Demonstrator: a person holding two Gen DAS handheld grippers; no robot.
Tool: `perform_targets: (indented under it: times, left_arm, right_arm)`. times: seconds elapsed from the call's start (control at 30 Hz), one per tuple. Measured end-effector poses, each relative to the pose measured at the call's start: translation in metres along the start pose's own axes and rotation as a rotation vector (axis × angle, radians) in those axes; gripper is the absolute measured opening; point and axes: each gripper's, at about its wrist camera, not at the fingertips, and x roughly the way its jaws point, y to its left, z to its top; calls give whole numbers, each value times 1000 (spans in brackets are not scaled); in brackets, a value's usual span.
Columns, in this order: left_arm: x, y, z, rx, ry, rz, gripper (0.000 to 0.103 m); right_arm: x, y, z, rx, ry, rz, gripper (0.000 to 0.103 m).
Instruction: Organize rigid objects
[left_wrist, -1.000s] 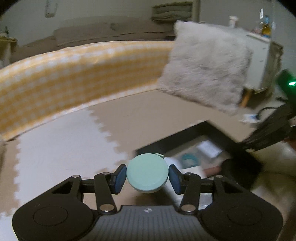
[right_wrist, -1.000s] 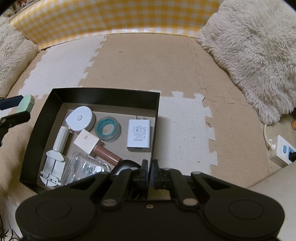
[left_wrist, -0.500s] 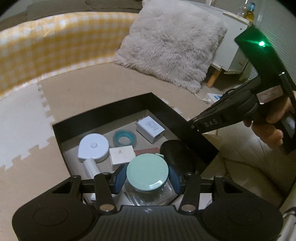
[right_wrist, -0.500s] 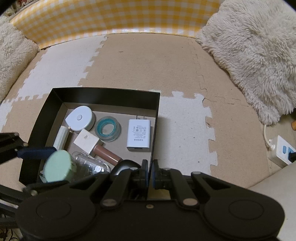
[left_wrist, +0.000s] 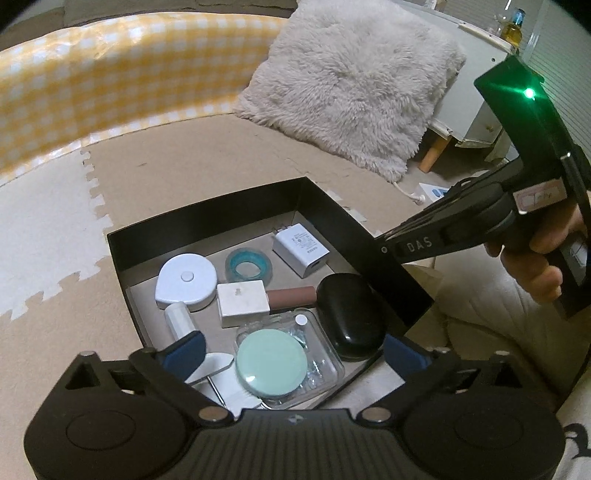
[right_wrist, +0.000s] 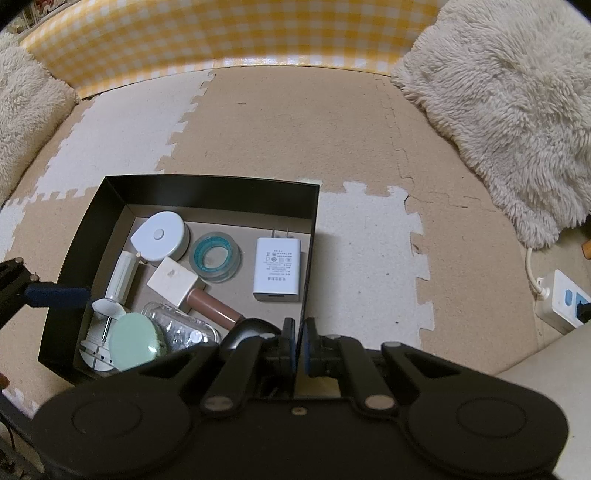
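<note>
A mint-green round disc (left_wrist: 271, 362) (right_wrist: 135, 341) lies inside the black box (left_wrist: 207, 218) (right_wrist: 207, 181), resting on a clear plastic case (left_wrist: 321, 354) at the near end. My left gripper (left_wrist: 293, 350) hangs over it with its jaws opening wide; the blue pads (left_wrist: 184, 349) stand clear of the disc on both sides. My right gripper (right_wrist: 300, 343) is shut on the box's right wall, and its black body (left_wrist: 436, 240) shows in the left wrist view, held by a hand (left_wrist: 535, 266).
The box also holds a white charger (left_wrist: 301, 249), a teal tape roll (left_wrist: 249, 263), a white tape measure (left_wrist: 186, 280), a black case (left_wrist: 349, 321) and a white block on a brown tube (left_wrist: 242, 302). Fluffy cushions (right_wrist: 509, 110) and a power strip (right_wrist: 565, 299) lie around on the foam mat.
The left gripper carried the mint disc over the box, then its jaws spread and the disc dropped onto the clear case. The right gripper kept still.
</note>
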Motion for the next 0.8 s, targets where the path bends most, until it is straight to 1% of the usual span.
perform_targets:
  times: [0.4, 0.77, 0.8]
  left_arm:
    - [-13, -2, 3, -15, 20, 40, 103]
    - [-35, -2, 5, -74, 1, 70, 103]
    - [-38, -2, 5, -79, -3, 69, 103]
  right_arm:
    - [0, 0, 0, 0, 0, 0, 5]
    - [-3, -2, 0, 10, -4, 8, 5]
    - [-6, -4, 1, 19, -14, 11, 7]
